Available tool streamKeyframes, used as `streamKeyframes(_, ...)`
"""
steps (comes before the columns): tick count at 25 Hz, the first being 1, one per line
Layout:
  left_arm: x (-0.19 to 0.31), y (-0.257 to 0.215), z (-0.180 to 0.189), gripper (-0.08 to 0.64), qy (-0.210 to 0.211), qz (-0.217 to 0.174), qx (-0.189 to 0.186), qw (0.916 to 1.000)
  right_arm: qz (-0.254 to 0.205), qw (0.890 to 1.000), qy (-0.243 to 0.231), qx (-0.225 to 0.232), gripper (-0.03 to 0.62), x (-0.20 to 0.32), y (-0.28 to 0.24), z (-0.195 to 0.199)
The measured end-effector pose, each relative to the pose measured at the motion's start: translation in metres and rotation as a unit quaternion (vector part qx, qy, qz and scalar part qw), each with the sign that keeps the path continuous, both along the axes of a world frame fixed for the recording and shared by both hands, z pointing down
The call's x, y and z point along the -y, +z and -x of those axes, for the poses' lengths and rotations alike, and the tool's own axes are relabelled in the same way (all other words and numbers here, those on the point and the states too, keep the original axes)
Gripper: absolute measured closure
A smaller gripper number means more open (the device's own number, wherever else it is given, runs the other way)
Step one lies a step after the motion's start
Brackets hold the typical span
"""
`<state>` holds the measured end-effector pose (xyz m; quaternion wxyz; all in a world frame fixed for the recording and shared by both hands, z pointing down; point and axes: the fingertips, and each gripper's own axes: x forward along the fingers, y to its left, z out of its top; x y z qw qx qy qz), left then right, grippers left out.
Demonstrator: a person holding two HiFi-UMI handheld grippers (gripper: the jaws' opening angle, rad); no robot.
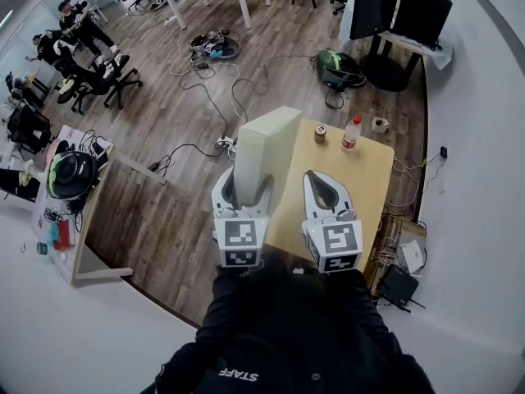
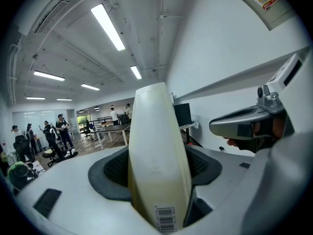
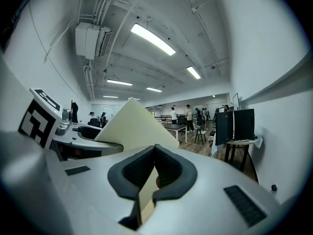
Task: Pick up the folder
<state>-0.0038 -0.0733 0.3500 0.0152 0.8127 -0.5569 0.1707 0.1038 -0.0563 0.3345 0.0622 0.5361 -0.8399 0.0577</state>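
A thick cream folder stands upright between the jaws of my left gripper, held off the wooden table at its left edge. In the left gripper view the folder's spine, with a barcode label at the bottom, fills the gap, and both pads press its sides. My right gripper hovers over the table just right of the folder, its fingertips together and nothing in them. From the right gripper view the folder rises to the left, beside the left gripper.
A drink can, a plastic bottle and a small roll stand at the table's far end. Cables trail over the wood floor beyond. A desk with a helmet is at left, monitors far right.
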Motion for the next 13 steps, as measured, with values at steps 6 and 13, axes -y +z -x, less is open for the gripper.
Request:
streamKeyframes(6, -0.002, -0.006, -0.006, 0.227, -0.005, -0.017, 0.005, 0.9998, -0.003, 1.0, 0.005, 0.003, 0.569, -0.002, 0.001, -0.008)
streamKeyframes(13, 0.0, -0.011, -0.011, 0.227, -0.011, -0.027, 0.014, 0.9995, 0.003, 1.0, 0.004, 0.006, 0.569, 0.0, 0.007, -0.011)
